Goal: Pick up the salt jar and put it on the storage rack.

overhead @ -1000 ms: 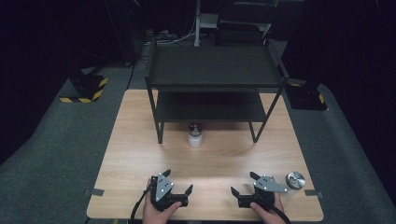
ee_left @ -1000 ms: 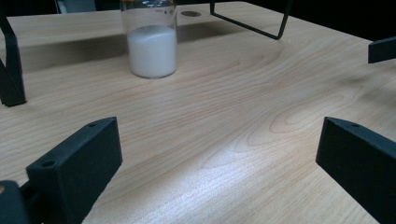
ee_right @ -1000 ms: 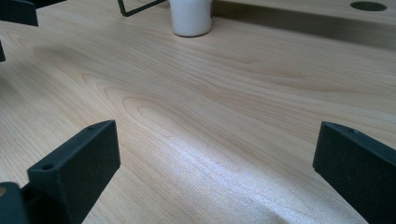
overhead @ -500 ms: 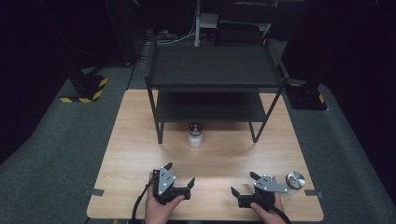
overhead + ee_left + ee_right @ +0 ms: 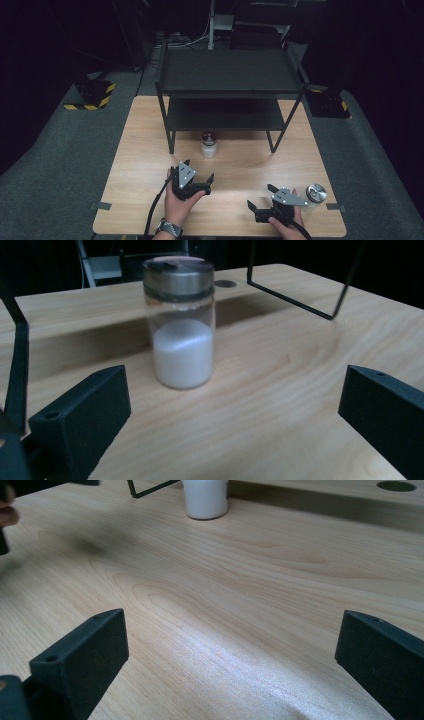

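One small jar (image 5: pixel 179 322) is standing upright on the wooden table (image 5: pixel 150 150), just in front of the black two-level shelf (image 5: pixel 227 90) and near the middle of its front edge. It looks like clear glass with a metal screw lid (image 5: pixel 178 276), and white powder (image 5: pixel 182 359) is filling roughly the lower half.

The left gripper (image 5: pixel 196 182) is pointing toward the jar with its jaws spread wide; in the left gripper view the jar is sitting between them but still ahead, touching neither. The right gripper (image 5: pixel 261 199) is resting low near the front edge of the table, jaws also wide apart and holding nothing. A round metal lid-like piece (image 5: pixel 315 192) is lying on the table just to its right, apart from it.

Judging by its look, the jar is going to handle as stiff and fairly light, with most of its weight sitting low in the powder, so it should be staying steady when lifted upright. The glass wall is smooth and likely slippery against hard jaws, and it is breakable, so a firm but not crushing squeeze seems right. The best place to take hold is probably the straight glass body, around or just above the powder line, with the jaws closing squarely on opposite sides. Gripping on the lid looks riskier, since the rim is narrow and it may be turning loose. A nudge from one jaw before closing could be tipping it.
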Action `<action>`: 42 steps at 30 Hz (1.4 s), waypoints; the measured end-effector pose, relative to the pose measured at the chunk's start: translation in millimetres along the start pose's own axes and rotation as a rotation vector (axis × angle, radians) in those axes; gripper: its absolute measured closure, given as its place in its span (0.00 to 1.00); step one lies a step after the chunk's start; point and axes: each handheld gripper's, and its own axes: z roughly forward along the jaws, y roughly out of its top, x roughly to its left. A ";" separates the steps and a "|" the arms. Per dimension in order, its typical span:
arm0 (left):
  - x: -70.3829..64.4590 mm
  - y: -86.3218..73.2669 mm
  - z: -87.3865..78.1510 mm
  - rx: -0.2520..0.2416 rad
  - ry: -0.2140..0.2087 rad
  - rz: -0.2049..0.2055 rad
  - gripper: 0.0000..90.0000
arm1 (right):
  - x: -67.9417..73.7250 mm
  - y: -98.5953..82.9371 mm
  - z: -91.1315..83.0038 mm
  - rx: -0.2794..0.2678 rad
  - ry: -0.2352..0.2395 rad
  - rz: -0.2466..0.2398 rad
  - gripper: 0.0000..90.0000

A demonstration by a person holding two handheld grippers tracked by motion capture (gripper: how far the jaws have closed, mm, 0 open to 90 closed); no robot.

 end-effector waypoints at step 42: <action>4.2 25.7 107.3 0.061 0.130 -0.127 0.16 | -5.1 -1.3 -0.2 -0.009 0.014 0.019 0.00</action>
